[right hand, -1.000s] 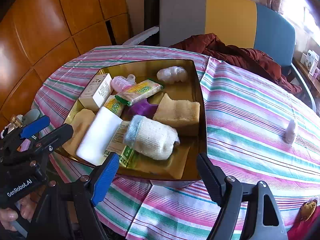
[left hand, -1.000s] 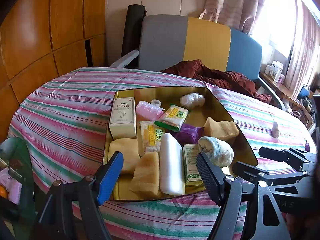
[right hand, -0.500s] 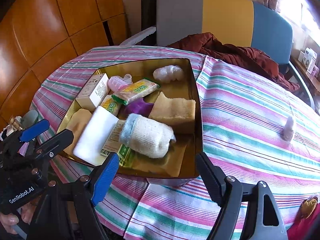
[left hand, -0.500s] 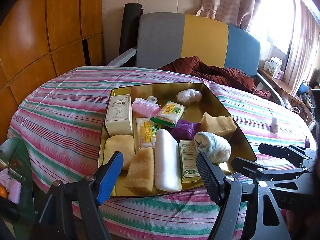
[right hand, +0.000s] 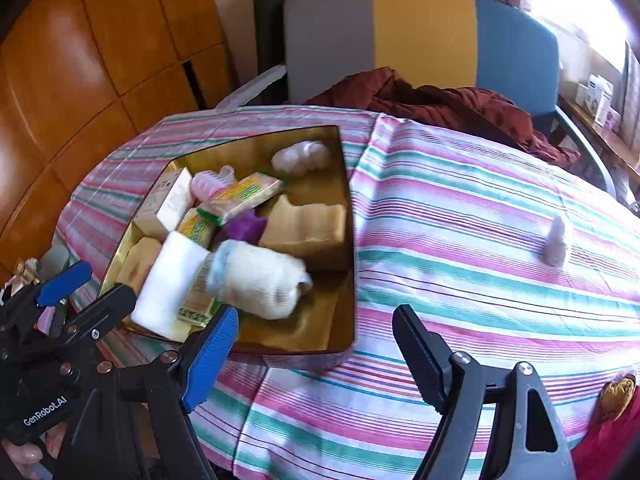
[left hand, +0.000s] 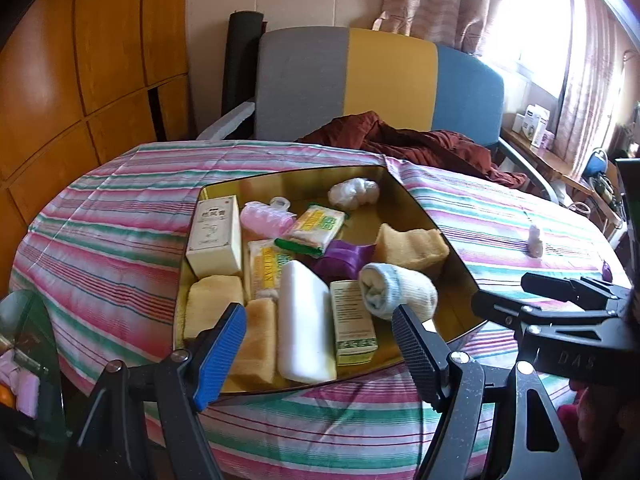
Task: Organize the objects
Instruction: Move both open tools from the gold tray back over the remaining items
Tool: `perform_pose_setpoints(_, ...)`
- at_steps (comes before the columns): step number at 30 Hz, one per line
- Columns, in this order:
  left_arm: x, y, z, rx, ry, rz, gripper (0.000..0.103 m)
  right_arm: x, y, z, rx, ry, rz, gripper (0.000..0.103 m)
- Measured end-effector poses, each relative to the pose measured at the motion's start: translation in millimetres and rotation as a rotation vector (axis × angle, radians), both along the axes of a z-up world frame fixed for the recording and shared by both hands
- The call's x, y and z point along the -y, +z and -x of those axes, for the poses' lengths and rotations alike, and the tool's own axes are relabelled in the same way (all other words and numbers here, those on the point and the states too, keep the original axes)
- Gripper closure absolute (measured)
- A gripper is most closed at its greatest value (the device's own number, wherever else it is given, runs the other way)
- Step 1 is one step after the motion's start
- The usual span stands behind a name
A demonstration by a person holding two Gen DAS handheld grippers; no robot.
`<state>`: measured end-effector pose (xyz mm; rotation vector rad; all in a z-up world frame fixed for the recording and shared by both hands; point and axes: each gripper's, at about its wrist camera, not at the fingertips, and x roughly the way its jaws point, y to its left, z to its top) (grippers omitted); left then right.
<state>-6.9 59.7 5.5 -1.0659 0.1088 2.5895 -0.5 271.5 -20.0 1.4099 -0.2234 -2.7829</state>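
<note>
Left wrist view: the left hand-held gripper (left hand: 318,344) stands wide with nothing between its fingers, over the near edge of the gold tray (left hand: 416,204) on the striped surface (left hand: 112,240). The tray holds a sock roll (left hand: 396,290), a white bar (left hand: 304,320), sponges (left hand: 412,246) and boxes (left hand: 216,236).

Right wrist view: the right hand-held gripper (right hand: 316,354) is wide and empty, beside the tray's near right corner. A small bottle (right hand: 556,242) stands well apart on the cloth.
</note>
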Motion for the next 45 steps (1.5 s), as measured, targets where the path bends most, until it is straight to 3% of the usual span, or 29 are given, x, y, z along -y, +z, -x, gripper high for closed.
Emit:
perform_pose_setpoints(8,-18.9,1.3,-4.5,-0.006,-0.065,-0.01,0.027,-46.0,0.9,-13.0,0.016,-0.1,-0.014,0.022)
perform_pose_setpoints(20,-50.8,-1.9,-15.5,0.009,-0.182,-0.015,0.027,-183.1,-5.6,-70.0,0.155,-0.394,-0.03,0.022)
perform_pose_setpoints(29,-69.3,1.8,-20.4,0.001,-0.232,-0.016,0.027,-273.5,-19.2,-86.0,0.438,-0.423,-0.261,0.019)
perform_pose_setpoints(36,-90.4,8.6,-26.1,-0.013,-0.293,-0.008,0.027,-310.1,-61.7,-84.1,0.618,-0.402,-0.245,0.019)
perform_pose_setpoints(39,-99.8,9.9,-29.2,-0.016,-0.322,-0.002,0.027,-315.5,-78.0,-86.4,0.641,-0.388,-0.182,0.027)
perform_pose_setpoints(40,-103.0,10.0,-29.5,-0.014,-0.329,0.001,0.027,-315.2,-81.5,-87.1,0.64,-0.383,-0.165,0.037)
perform_pose_setpoints(41,-106.8,9.6,-28.9,-0.012,-0.337,0.005,0.027,-314.5,-83.7,-88.6,0.631,-0.38,-0.154,0.04)
perform_pose_setpoints(45,-123.6,7.9,-27.5,-0.003,-0.369,0.016,0.027,-313.2,-71.5,-89.7,0.563,-0.397,-0.144,0.048)
